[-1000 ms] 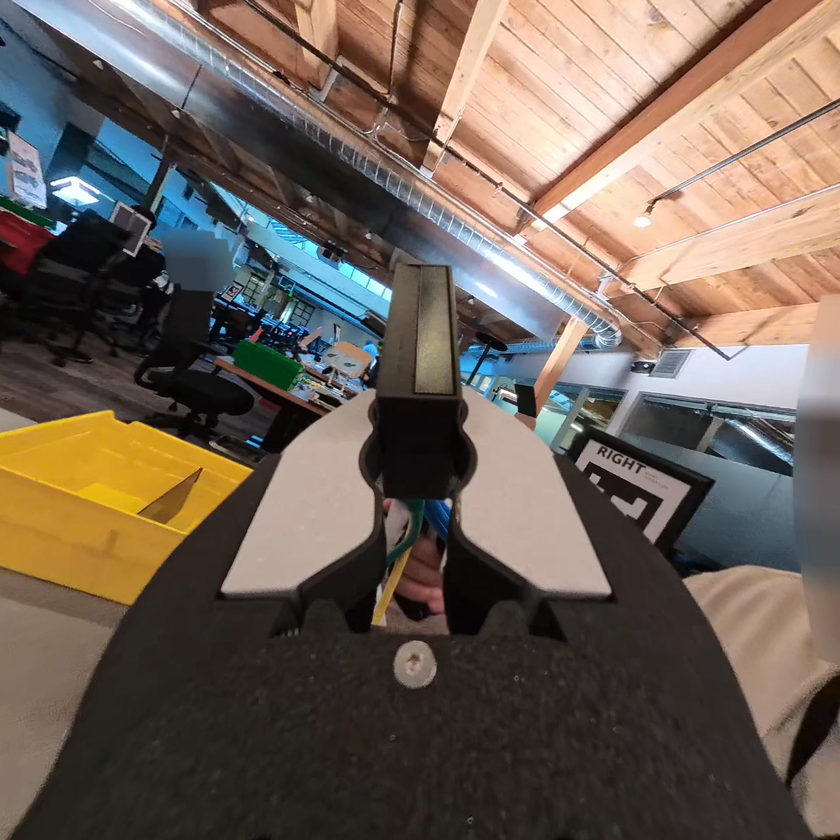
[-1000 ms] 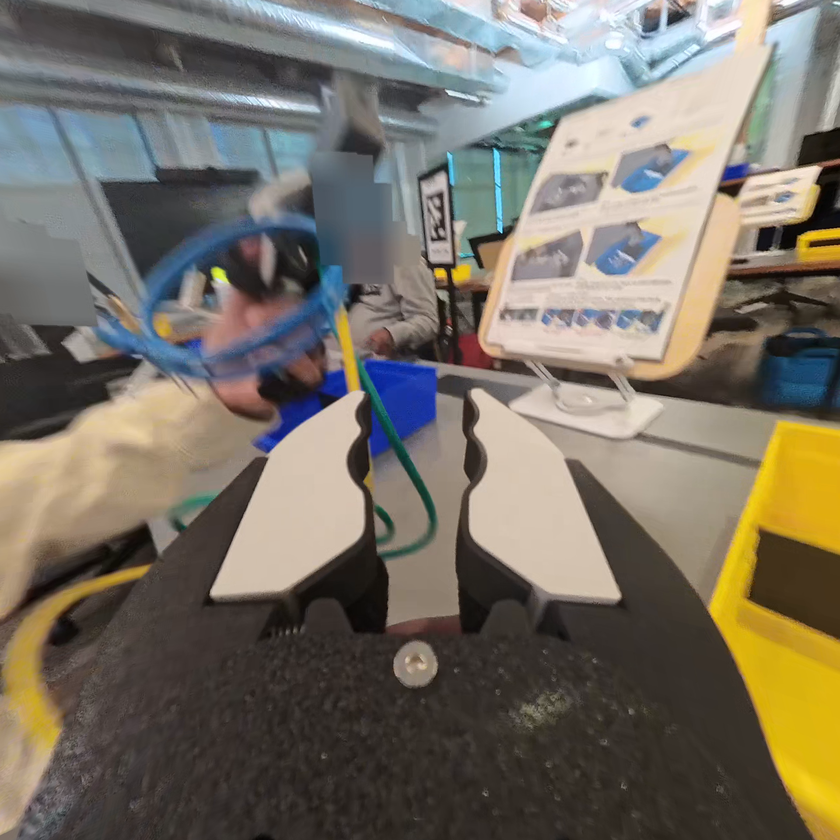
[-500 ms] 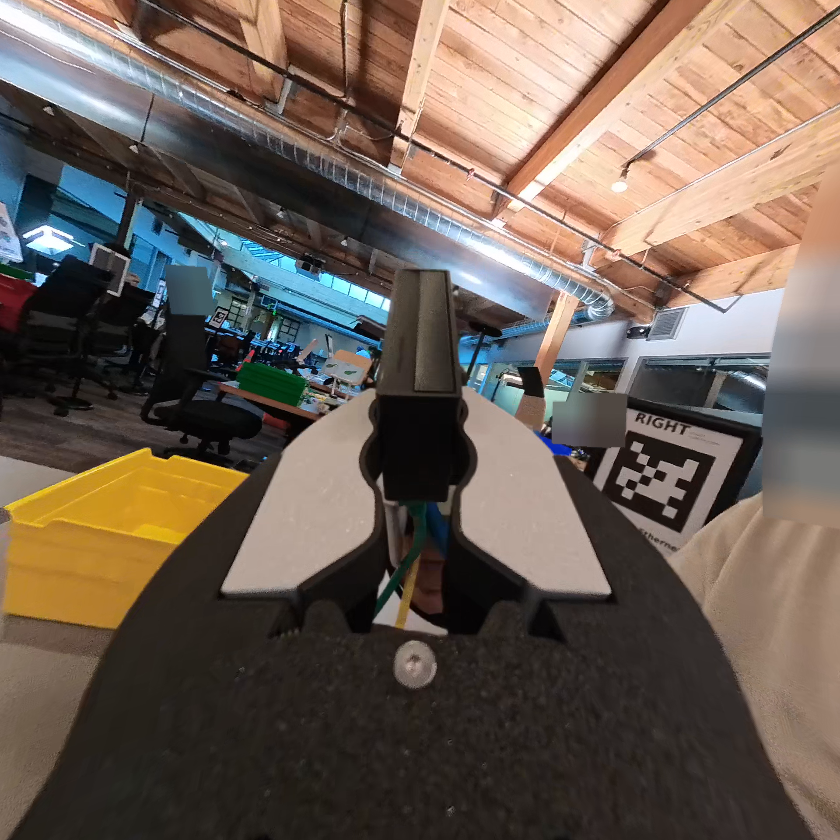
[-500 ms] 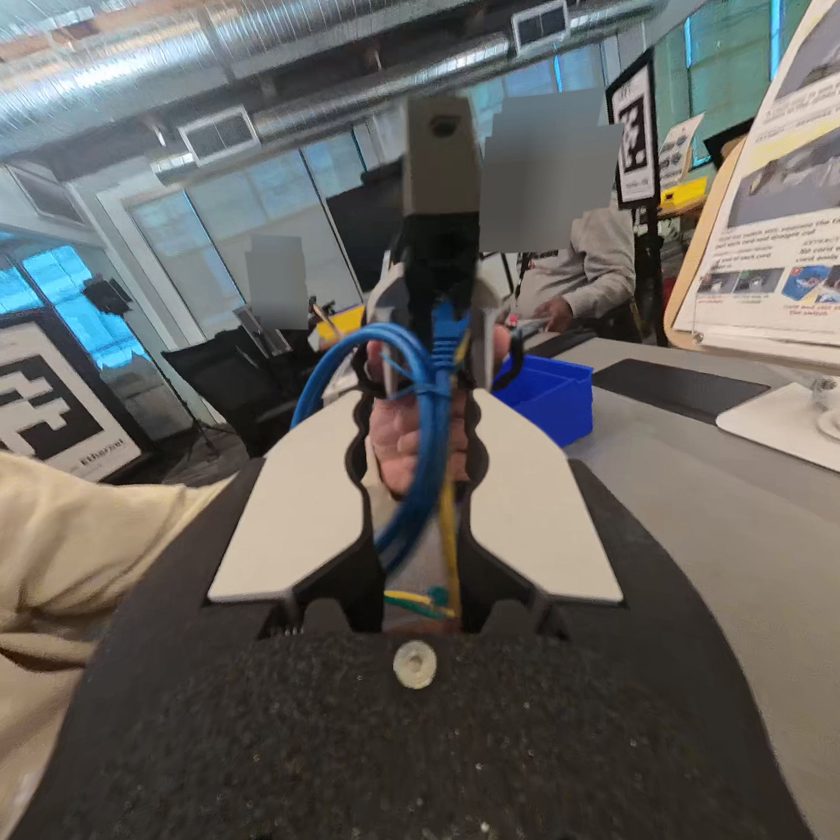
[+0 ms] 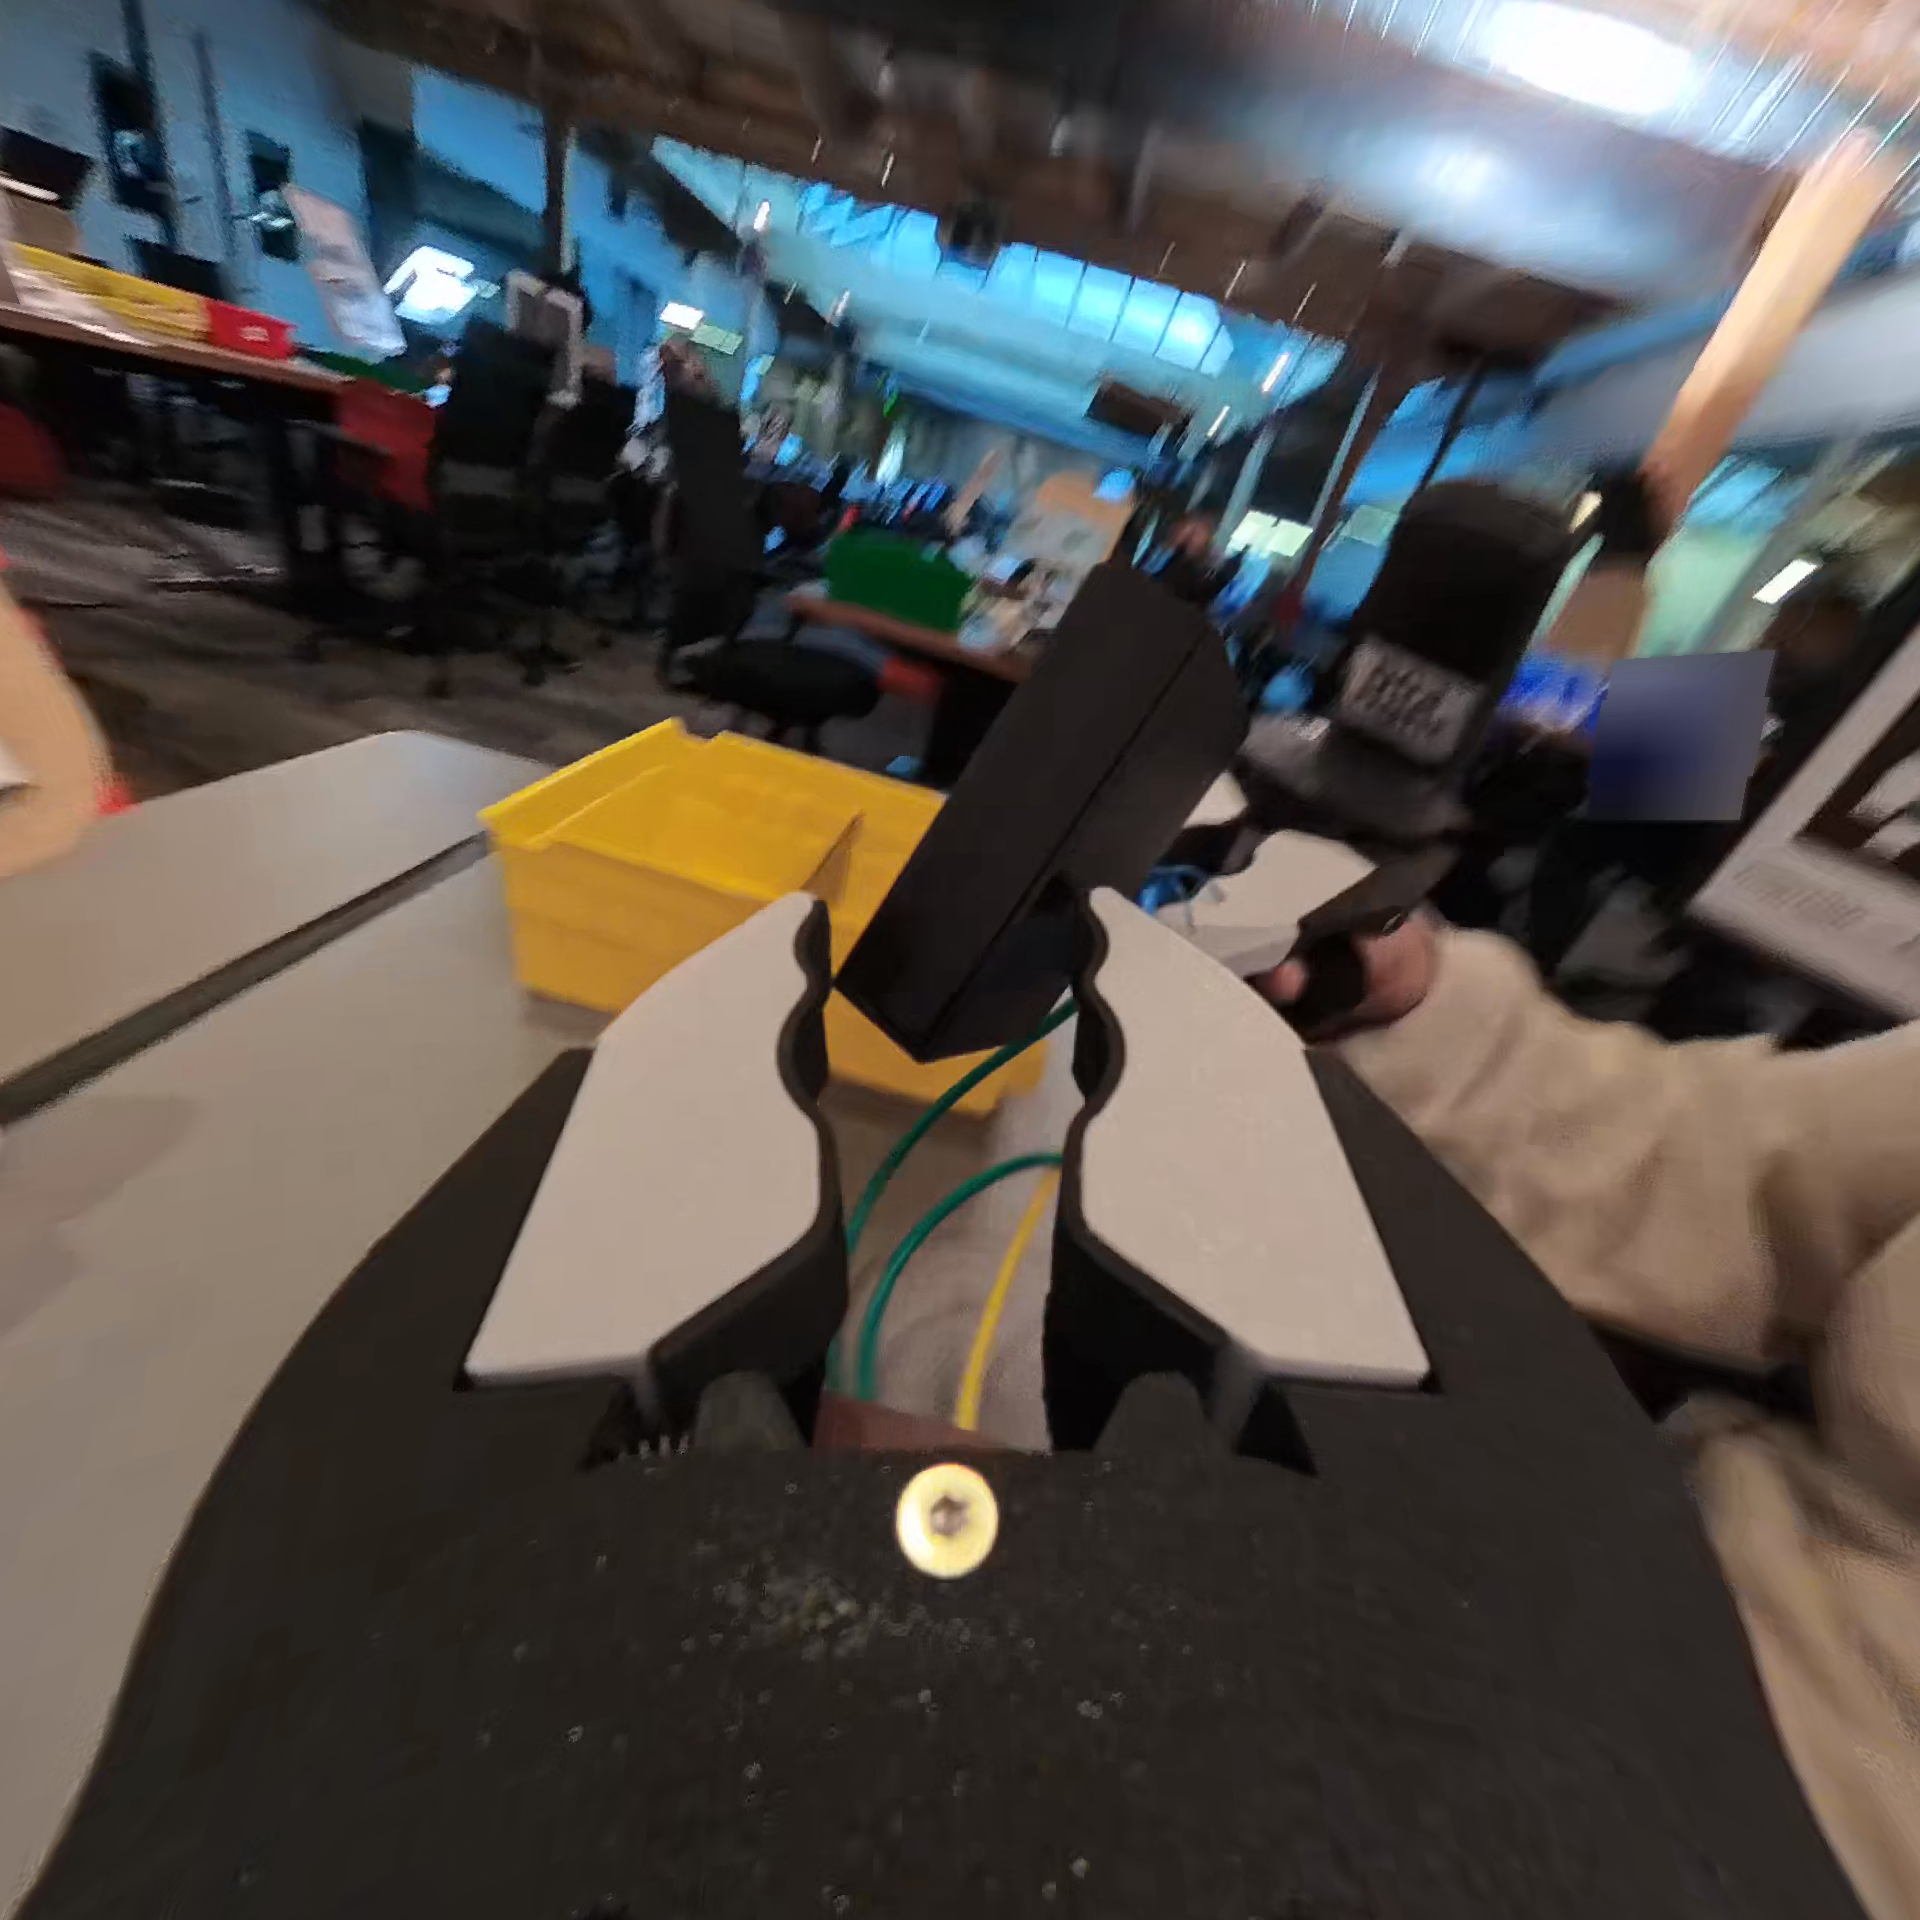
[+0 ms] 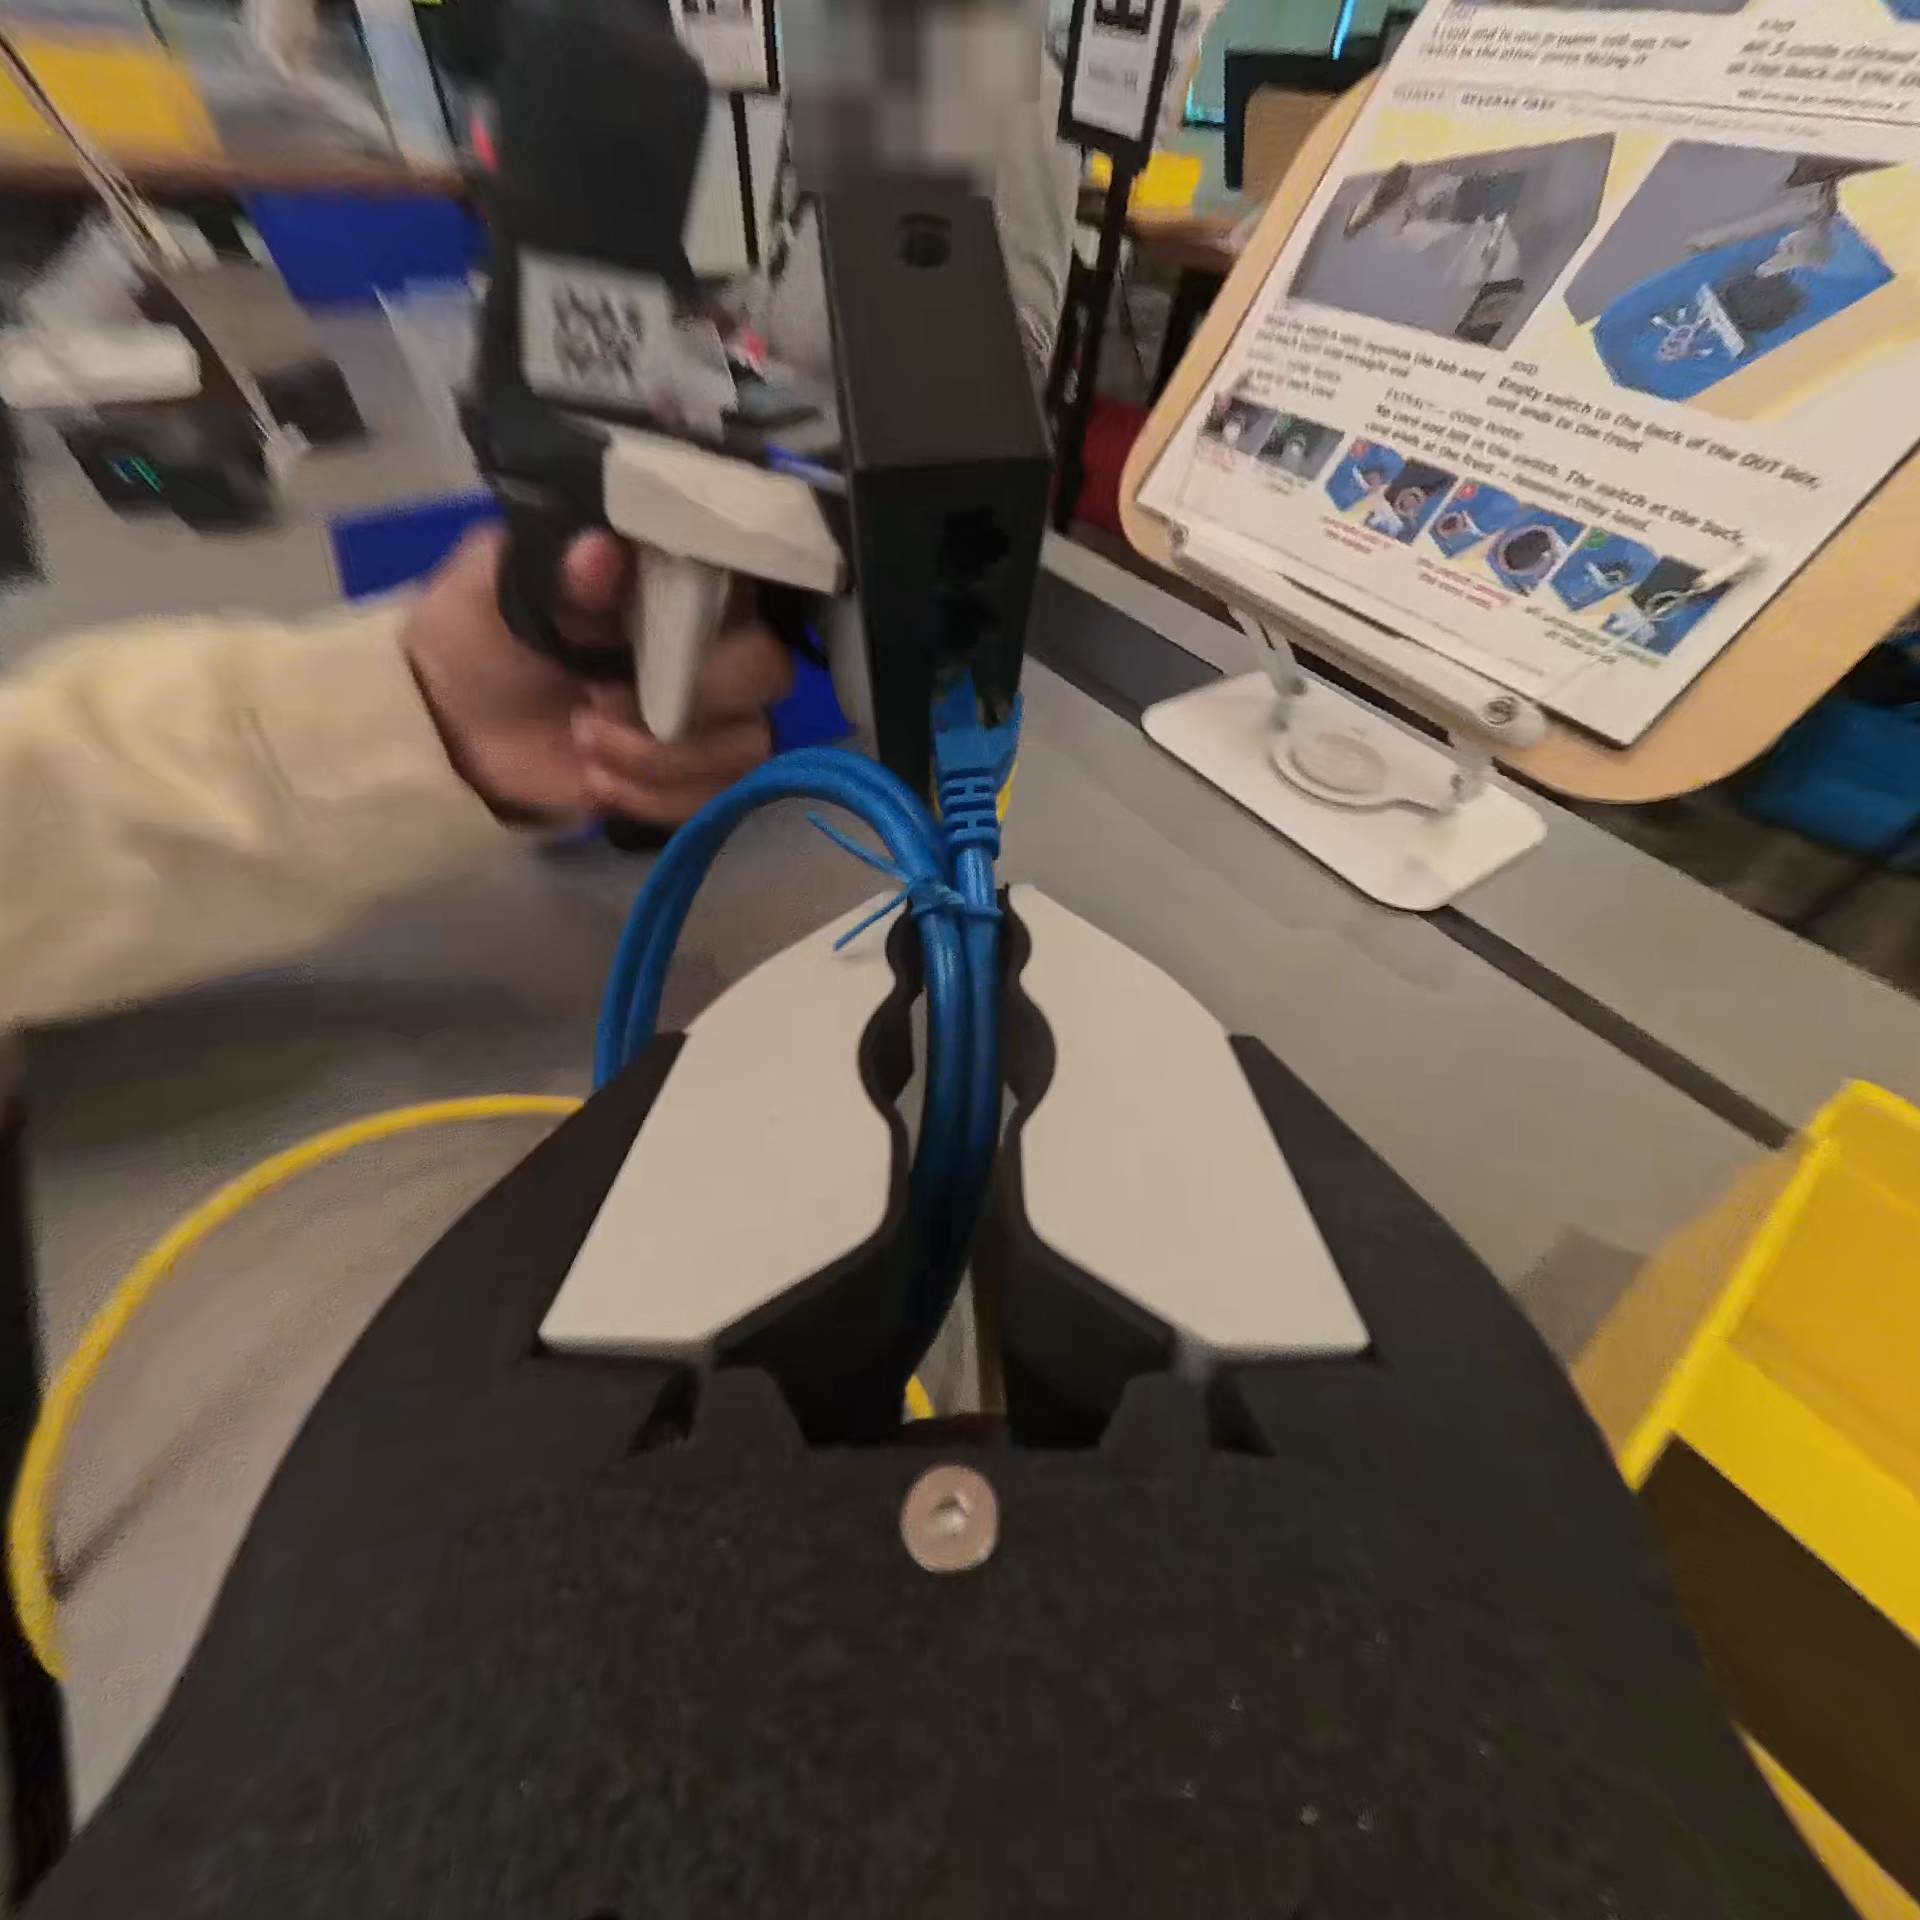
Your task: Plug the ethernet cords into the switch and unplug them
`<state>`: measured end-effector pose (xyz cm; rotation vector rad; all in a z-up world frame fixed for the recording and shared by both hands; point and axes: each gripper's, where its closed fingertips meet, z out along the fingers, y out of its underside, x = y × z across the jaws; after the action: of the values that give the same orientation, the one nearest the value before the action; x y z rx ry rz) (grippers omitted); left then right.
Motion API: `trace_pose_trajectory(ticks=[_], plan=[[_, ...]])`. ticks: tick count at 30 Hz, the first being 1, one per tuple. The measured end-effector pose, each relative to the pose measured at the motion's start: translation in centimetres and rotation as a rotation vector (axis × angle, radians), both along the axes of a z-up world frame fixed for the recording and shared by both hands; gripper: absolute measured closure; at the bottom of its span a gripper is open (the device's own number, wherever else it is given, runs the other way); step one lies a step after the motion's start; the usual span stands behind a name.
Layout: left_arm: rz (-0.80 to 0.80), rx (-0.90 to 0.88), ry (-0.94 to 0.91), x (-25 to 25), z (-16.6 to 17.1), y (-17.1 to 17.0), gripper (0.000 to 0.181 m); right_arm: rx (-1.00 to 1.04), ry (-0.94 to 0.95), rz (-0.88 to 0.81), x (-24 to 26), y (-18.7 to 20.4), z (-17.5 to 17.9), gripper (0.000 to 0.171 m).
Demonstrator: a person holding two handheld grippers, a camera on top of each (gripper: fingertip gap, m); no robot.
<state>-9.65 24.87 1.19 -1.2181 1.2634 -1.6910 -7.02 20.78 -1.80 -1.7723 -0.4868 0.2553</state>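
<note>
Switch [image 6: 940, 457] held up by the left gripper [image 5: 951, 935].
Right gripper [image 6: 961, 914] squeezes the blue cord [image 6: 951, 1039], plugged in at twelve o'clock.

The left hand-held gripper [image 5: 951, 925] has its jaws parted yet pinching something at their tips; a hand [image 6: 603, 686] in a cream sleeve squeezes its trigger. The right hand-held gripper [image 6: 961, 914] is clamped tight.
</note>
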Motion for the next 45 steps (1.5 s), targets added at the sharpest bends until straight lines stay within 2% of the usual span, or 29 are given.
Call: trace_pose_trajectory(ticks=[4, 8, 13, 18, 24, 30, 33, 37, 40, 42, 45], plan=[[0.136, 0.416, 0.223, -2.3, -1.0, 0.8, 0.133, -0.014, -0.219, -0.035, -0.6, 0.0, -1.5, 0.159], [0.161, 0.784, 0.446, -4.7, -2.1, -0.3, 0.134, -0.024, -0.380, -0.025, -2.3, 0.1, -2.4, 0.159], [0.134, 1.140, 0.628, -7.1, -4.1, -1.3, 0.133, -0.020, -0.627, 0.005, -4.9, -0.3, -3.8, 0.159], [0.053, 1.380, 0.751, -8.9, -7.4, -2.4, 0.139, 0.049, -0.823, 0.022, -7.7, -0.9, -4.2, 0.159], [0.094, 1.526, 0.701, -9.3, -8.6, -2.4, 0.144, 0.156, -0.958, -0.001, -9.4, -1.1, -4.0, 0.159], [0.206, 1.584, 0.580, -8.8, -8.7, -1.8, 0.147, 0.179, -0.845, 0.027, -9.7, -1.0, -4.4, 0.159], [0.310, 1.681, 0.511, -8.4, -8.7, -1.1, 0.147, 0.139, -0.727, 0.083, -9.9, -1.1, -4.9, 0.151], [0.448, 1.709, 0.428, -8.1, -8.7, -0.1, 0.148, 0.210, -0.514, 0.190, -10.0, -2.9, -3.1, 0.148], [0.577, 1.764, 0.351, -8.2, -8.5, 0.9, 0.149, 0.228, -0.247, 0.241, -8.1, -4.4, 0.7, 0.148], [0.636, 1.755, 0.325, -8.1, -8.8, 1.4, 0.150, 0.167, -0.024, 0.227, -5.4, -4.3, 2.8, 0.147], [0.733, 1.753, 0.298, -7.6, -8.5, 2.8, 0.150, -0.077, 0.310, 0.200, -2.0, -2.0, 2.2, 0.140]])
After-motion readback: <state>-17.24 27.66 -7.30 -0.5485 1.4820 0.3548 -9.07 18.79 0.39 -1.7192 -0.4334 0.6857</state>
